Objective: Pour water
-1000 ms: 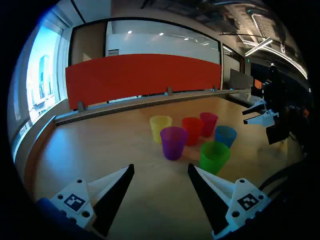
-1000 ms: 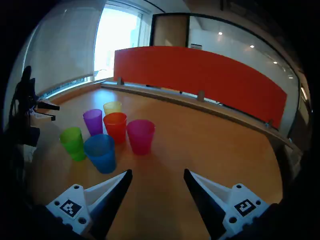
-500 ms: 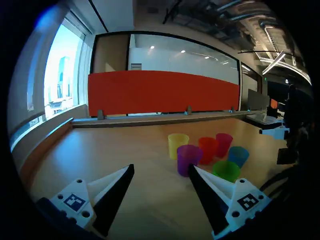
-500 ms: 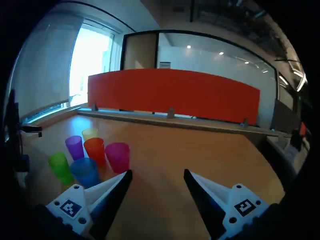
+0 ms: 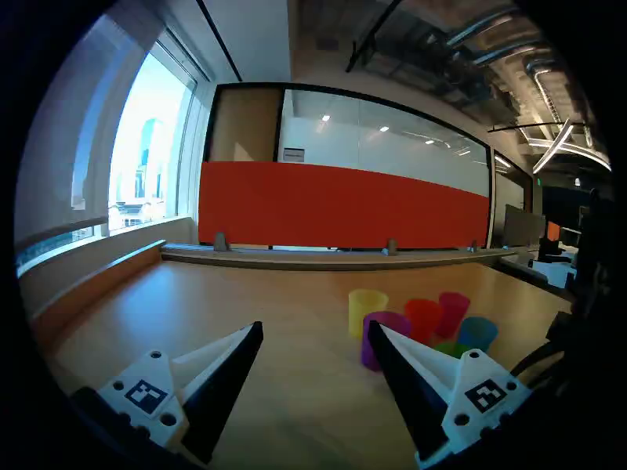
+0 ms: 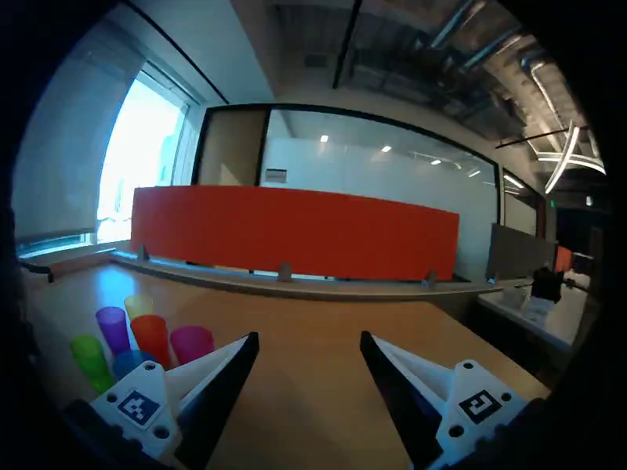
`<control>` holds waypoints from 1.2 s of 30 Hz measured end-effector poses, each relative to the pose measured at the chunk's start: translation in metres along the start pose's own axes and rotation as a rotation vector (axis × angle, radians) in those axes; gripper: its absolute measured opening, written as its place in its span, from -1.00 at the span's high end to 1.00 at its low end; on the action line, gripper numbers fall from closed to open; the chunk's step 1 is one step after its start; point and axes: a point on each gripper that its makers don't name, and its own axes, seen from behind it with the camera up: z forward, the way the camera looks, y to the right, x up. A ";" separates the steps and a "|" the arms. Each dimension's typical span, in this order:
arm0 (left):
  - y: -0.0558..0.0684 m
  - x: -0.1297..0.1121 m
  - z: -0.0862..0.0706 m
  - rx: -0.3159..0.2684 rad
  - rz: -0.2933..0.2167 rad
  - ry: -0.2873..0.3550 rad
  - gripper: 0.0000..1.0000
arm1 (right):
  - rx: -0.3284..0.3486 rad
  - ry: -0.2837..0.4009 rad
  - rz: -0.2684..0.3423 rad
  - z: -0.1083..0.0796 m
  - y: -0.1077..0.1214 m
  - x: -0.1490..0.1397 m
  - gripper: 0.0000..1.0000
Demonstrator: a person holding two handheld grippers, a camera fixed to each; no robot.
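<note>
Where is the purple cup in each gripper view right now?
Left gripper view: the purple cup sits lower right of centre, just in front of the yellow cup.
Right gripper view: the purple cup sits lower left, between the green cup and the orange cup.
Shared landmark: the red partition behind the table.

left gripper, fingers spread apart with nothing between them, above a wooden table. six upright cups cluster closely on the view's right: yellow cup, purple cup, red cup, magenta cup, blue cup and green cup — the last partly hidden behind one finger. an orange-red partition lines the table's far edge, with a bright window at left.
</note>
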 end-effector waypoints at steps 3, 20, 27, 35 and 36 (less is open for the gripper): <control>-0.005 0.007 -0.002 0.027 0.001 0.032 -1.00 | -0.024 0.015 0.023 0.000 0.005 0.003 -1.00; -0.014 0.033 -0.009 0.145 0.053 0.157 -1.00 | -0.088 0.015 0.089 0.003 0.022 0.001 -1.00; -0.013 0.017 -0.001 0.150 0.067 0.144 -1.00 | -0.107 0.005 0.088 0.002 0.027 -0.001 -1.00; -0.017 0.012 0.005 0.153 0.079 0.161 -0.99 | -0.118 -0.003 0.086 0.003 0.030 0.000 -1.00; -0.017 0.010 0.006 0.150 0.074 0.162 -0.99 | -0.119 -0.004 0.086 0.003 0.030 0.000 -1.00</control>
